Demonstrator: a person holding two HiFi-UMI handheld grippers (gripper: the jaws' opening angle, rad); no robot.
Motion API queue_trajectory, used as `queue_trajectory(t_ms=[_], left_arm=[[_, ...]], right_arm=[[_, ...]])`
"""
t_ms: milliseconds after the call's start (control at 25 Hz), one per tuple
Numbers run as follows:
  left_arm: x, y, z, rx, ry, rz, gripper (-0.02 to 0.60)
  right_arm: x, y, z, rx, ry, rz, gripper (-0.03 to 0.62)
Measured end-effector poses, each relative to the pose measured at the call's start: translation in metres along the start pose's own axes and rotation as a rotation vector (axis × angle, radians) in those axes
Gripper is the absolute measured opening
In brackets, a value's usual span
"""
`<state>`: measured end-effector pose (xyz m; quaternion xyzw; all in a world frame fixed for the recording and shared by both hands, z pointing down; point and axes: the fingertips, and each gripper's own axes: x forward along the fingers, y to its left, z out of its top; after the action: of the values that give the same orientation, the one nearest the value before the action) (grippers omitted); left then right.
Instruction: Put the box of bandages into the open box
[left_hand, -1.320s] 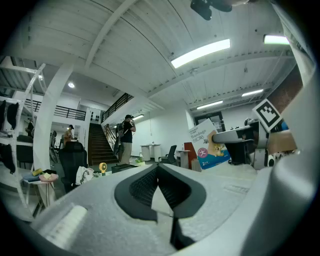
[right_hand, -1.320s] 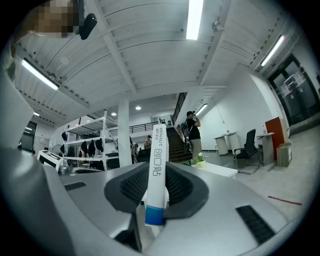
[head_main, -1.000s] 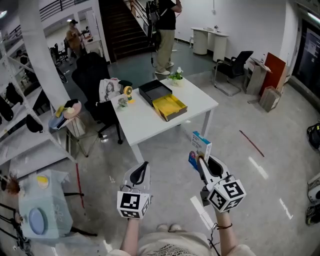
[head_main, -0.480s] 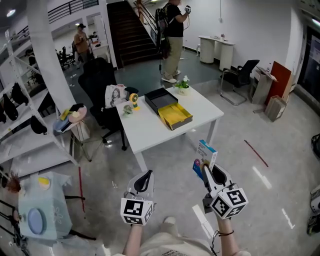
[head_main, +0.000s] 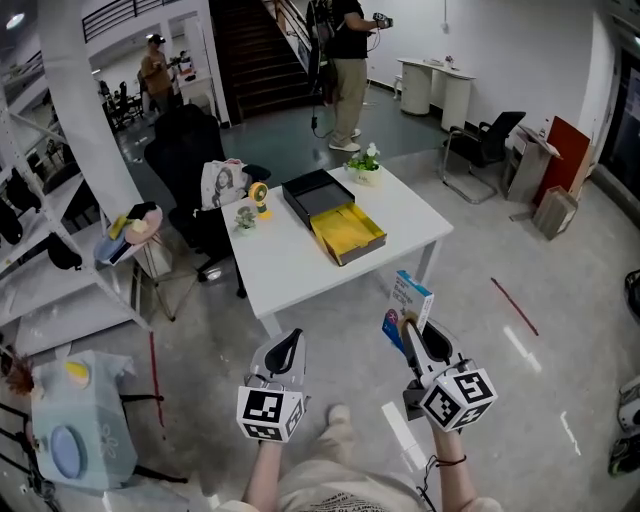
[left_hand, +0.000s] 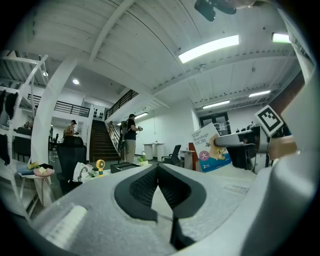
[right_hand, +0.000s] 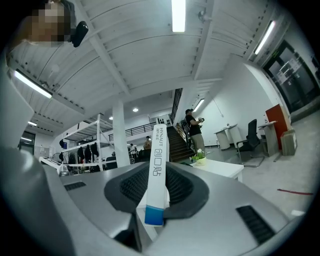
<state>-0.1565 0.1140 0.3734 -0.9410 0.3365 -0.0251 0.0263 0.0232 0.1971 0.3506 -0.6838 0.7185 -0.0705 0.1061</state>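
- The right gripper (head_main: 415, 325) pinches the white-and-blue cardboard box of bandages (head_main: 410, 298) upright between narrowly parted jaws, just off the near edge of the white square table (head_main: 290, 265).
- The left gripper (head_main: 285, 348) has its jaws pressed together with nothing in them, also short of that table.
- The yellow-lined open box (head_main: 347, 225) sits on the table.

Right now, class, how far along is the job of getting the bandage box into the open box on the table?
Done: the bandage box is picked up, clamped in the right tongs. In hand: it hangs over the floor, short of the white table; the left tongs are shut and empty. Left: reach the table and set it in the yellow-lined open box.
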Motion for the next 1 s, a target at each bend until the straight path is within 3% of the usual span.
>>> queue_trajectory(t_ms=[360,680,1000], left_arm=[[0.1,0.036,-0.013,-0.04,0.053,-0.037,0.021],[0.181,0.079,-0.031,-0.056,0.091,-0.021,0.021],[0.229,0.105,-0.036,-0.082,0.099,-0.029,0.021]], right_arm=[[0.095,-0.052,-0.002,0.033,0.049,0.001,0.089],[0.177,-0.089,-0.006,0.064,0.066,0.033,0.089],[0.231,-0.109,-0.009,0.072,0.094,0.04,0.089]])
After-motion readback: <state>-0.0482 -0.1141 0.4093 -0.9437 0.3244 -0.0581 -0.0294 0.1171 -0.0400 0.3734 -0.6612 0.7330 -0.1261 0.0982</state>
